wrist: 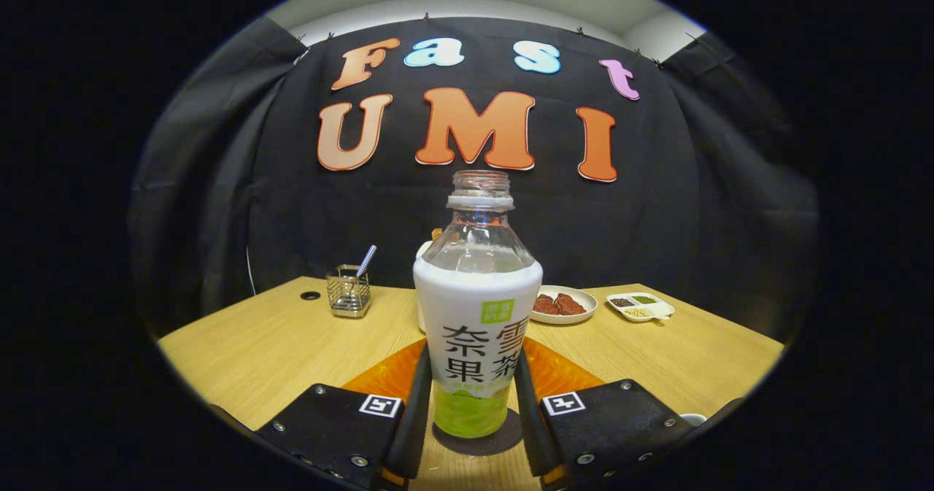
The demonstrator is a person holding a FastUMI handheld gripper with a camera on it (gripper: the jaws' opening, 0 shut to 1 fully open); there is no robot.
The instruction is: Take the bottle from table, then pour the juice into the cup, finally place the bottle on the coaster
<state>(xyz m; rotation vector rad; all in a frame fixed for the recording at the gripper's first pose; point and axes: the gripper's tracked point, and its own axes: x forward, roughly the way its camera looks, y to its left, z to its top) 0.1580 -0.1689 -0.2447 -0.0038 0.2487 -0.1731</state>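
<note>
I see the bottle (476, 316) upright on the dark coaster (478, 441), gripper (471, 403) fingers apparently clenched on its sides. Releasing off-level could tip the uncapped bottle.

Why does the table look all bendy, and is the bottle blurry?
Gripper view: the fisheye lens bows the light wooden table and curves the booth wall; the clear plastic bottle with a white and green label, upright on the dark round coaster between the gripper fingers, is sharp; the small far dishes look softer; overhead light glints on the bottle's shoulder.
</note>
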